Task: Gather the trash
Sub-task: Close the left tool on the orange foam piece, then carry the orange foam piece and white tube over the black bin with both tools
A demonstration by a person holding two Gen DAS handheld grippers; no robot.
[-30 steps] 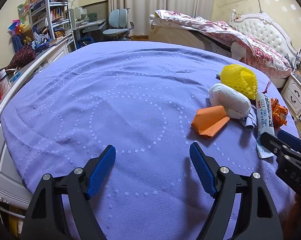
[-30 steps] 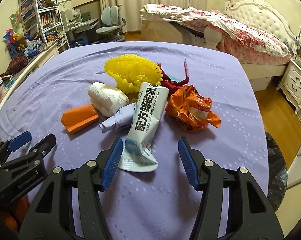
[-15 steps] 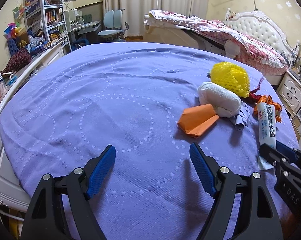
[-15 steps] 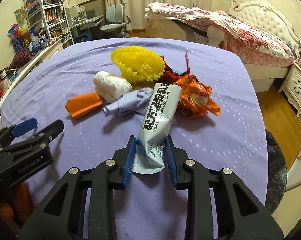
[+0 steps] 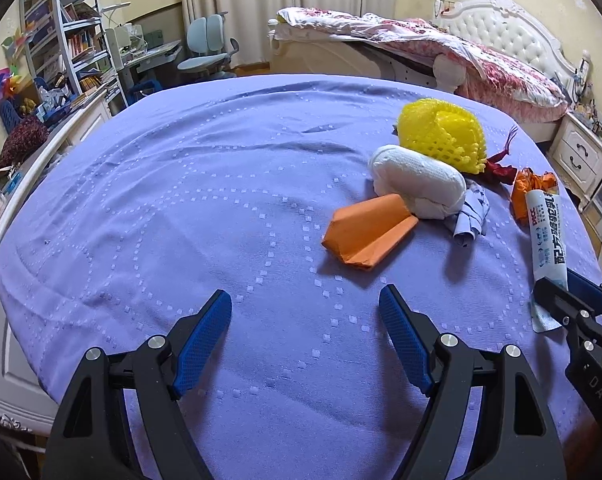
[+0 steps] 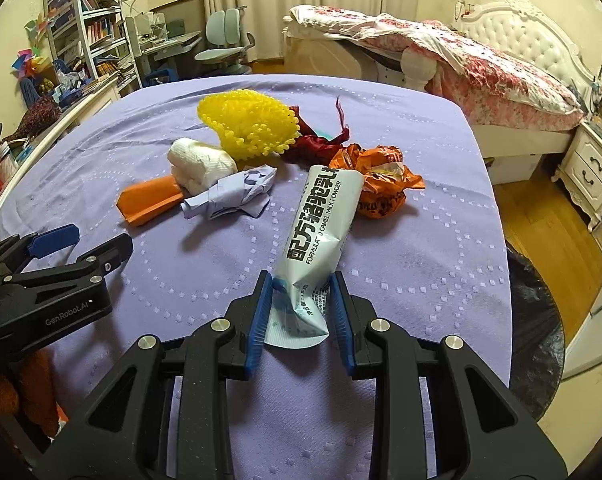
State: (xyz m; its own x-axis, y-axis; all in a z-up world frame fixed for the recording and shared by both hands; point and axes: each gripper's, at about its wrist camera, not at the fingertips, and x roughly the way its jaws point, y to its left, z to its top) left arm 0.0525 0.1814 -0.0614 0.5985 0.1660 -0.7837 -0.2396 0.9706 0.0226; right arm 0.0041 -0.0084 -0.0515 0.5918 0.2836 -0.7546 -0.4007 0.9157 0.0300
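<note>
Our right gripper [image 6: 301, 304] pinches the near end of the white packet [image 6: 321, 224] lying on the purple cloth [image 6: 421, 280], beside the other trash. Our left gripper [image 5: 305, 320] hangs wide and empty over bare cloth.

White milk-powder sachet [image 6: 321, 236] lies beside crumpled orange wrapper [image 6: 377, 180].

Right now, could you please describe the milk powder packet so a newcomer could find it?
On the purple bedspread, look at the trash pile's near edge. The milk powder packet is the long white pouch with bold black lettering, beside the orange wrapper.
</note>
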